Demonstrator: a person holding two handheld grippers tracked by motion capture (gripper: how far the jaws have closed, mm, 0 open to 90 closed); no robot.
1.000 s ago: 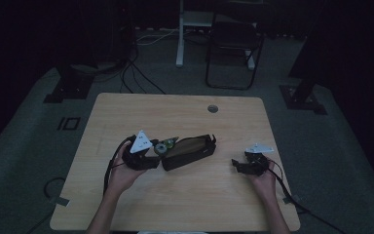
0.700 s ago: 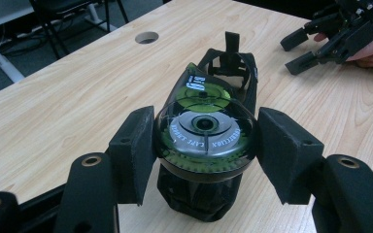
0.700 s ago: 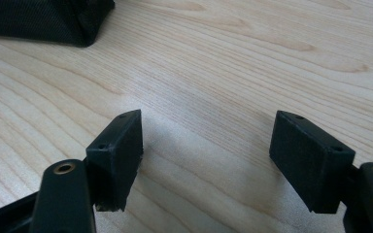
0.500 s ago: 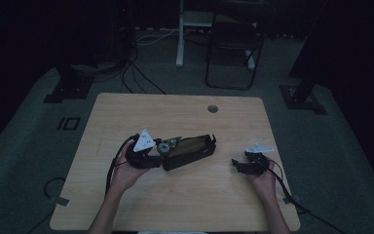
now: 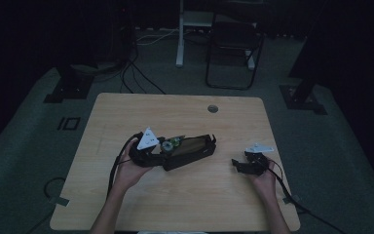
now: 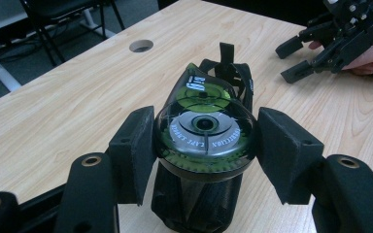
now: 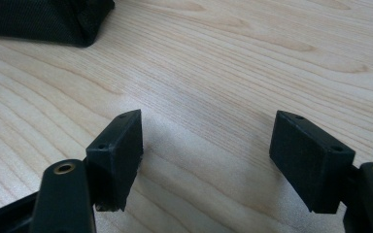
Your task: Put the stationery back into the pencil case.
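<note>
High view: left claw (image 5: 163,146) has carried the clamped tape dispenser (image 6: 204,126) slightly rightward over the pouch (image 5: 190,152); right claw (image 5: 238,164) stays open.

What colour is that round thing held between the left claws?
The correction tape dispenser is translucent green with a silver centre label, clearest in the left gripper view.

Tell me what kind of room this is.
Probably a dim lab or studio set up for recording: a lone wooden table on grey carpet, dark stand bases around it with cables across the floor, and a folding chair behind.
</note>
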